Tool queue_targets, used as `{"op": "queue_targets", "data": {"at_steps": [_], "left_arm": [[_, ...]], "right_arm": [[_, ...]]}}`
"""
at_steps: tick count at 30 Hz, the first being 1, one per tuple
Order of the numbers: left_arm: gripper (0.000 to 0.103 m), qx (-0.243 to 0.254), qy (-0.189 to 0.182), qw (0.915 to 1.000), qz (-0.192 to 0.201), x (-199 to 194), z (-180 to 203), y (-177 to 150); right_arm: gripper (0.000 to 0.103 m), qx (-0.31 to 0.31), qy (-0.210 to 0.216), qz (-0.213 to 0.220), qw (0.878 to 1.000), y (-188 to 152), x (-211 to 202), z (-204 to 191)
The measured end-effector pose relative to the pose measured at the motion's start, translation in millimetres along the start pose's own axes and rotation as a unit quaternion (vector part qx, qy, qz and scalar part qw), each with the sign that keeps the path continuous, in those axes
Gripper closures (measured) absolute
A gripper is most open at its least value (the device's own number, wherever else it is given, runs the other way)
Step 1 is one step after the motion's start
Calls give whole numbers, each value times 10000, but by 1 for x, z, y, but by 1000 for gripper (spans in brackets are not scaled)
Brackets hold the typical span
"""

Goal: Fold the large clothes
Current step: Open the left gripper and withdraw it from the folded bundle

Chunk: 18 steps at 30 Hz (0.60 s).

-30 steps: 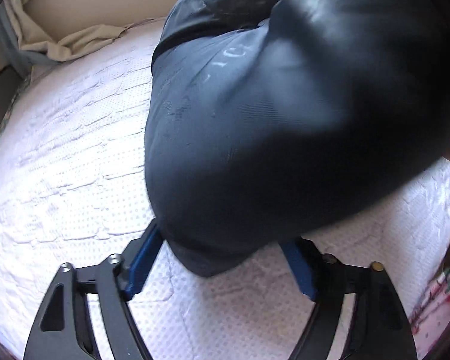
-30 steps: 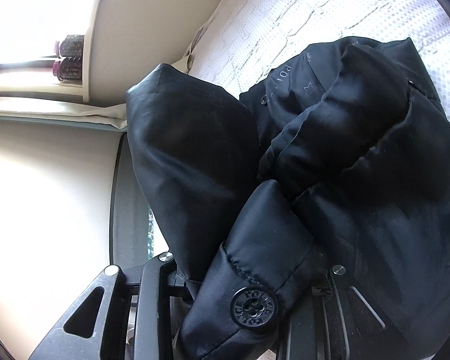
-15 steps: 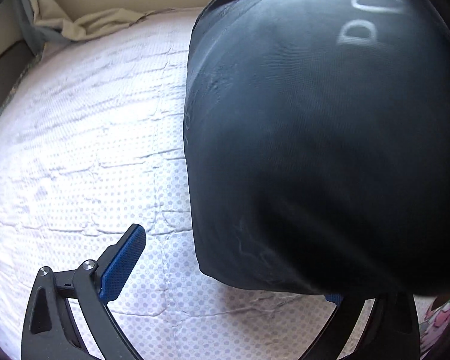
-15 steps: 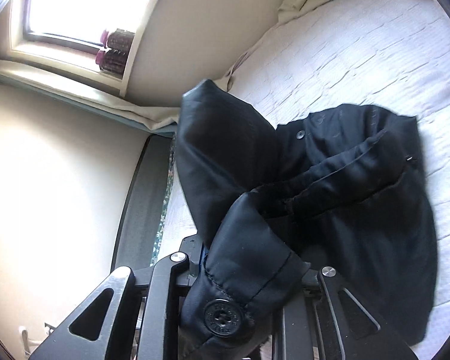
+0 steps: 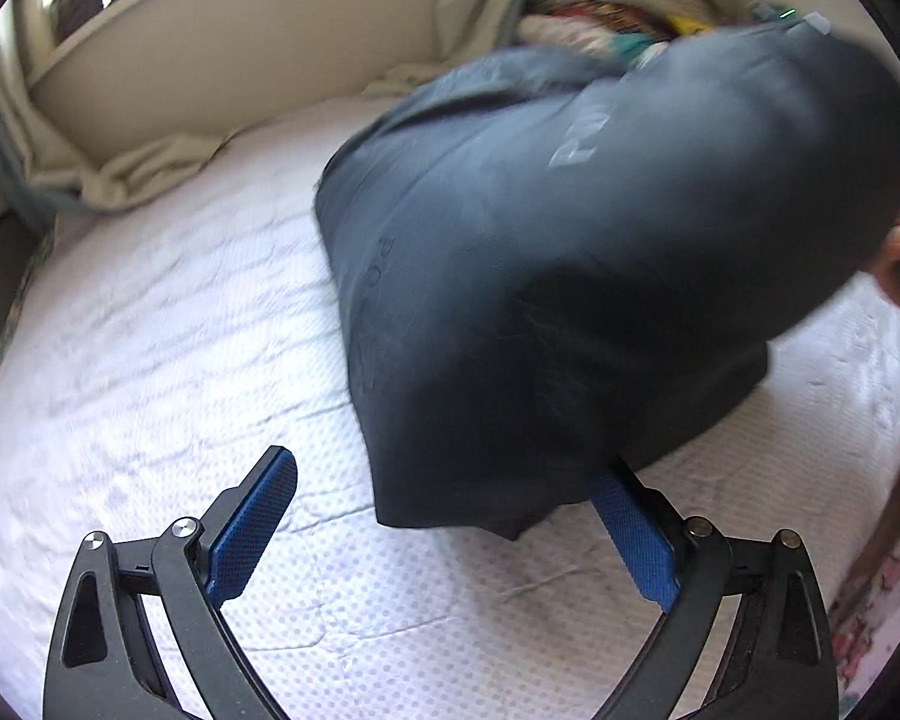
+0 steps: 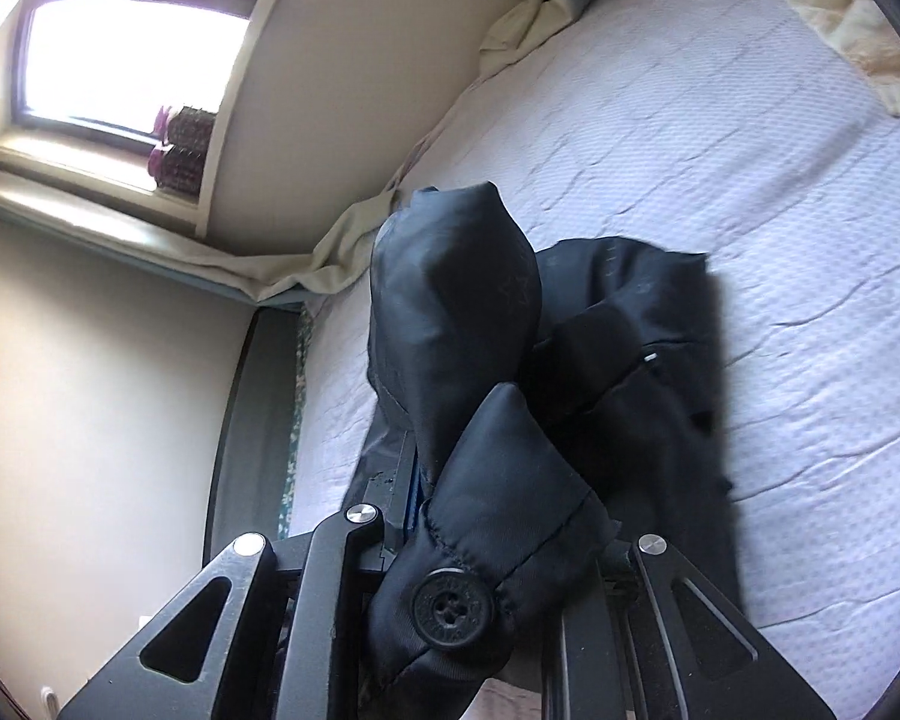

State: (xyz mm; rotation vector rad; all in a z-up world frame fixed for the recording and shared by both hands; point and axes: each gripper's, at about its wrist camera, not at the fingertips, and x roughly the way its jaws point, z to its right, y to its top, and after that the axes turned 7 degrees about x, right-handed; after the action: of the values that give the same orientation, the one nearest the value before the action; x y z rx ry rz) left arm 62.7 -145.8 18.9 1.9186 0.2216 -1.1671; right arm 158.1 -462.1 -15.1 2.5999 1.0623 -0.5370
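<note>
White quilted mattress fills both views. At six o'clock the left gripper is spread, empty. The black jacket bulges at two o'clock; blurred lettering, unreadable. The right gripper pinches its buttoned cuff: lay that flat, keeping tension.

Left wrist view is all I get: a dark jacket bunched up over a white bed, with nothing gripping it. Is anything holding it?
Observer: Yes. The right hand-held gripper is shut on the jacket at its cuff.
Operator: How can you tell that it is a cuff?
Observer: It has a stitched edge with a large black button right beside it.
Operator: Are there any other fastenings?
Observer: There is a small silver fastener further up the jacket.
</note>
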Motion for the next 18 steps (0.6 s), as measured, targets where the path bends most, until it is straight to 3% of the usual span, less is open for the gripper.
{"op": "queue_targets", "data": {"at_steps": [5, 9, 13, 15, 18], "left_arm": [[4, 144, -447, 9974, 545, -42, 11, 8], [4, -266, -605, 9937, 911, -52, -13, 27], [7, -709, -820, 9911, 772, -24, -47, 41], [15, -819, -1074, 9890, 601, -6, -55, 47], [23, -690, -1371, 9875, 356, 13, -44, 50]], "right_arm": [[91, 170, -60, 24, 9998, 7, 0, 14], [91, 315, -80, 46, 9995, 15, -1, 35], [91, 385, -63, 68, 9992, 22, -2, 53], [92, 406, -66, 36, 9991, 25, -1, 63], [92, 454, -116, -14, 9989, 27, 2, 75]]}}
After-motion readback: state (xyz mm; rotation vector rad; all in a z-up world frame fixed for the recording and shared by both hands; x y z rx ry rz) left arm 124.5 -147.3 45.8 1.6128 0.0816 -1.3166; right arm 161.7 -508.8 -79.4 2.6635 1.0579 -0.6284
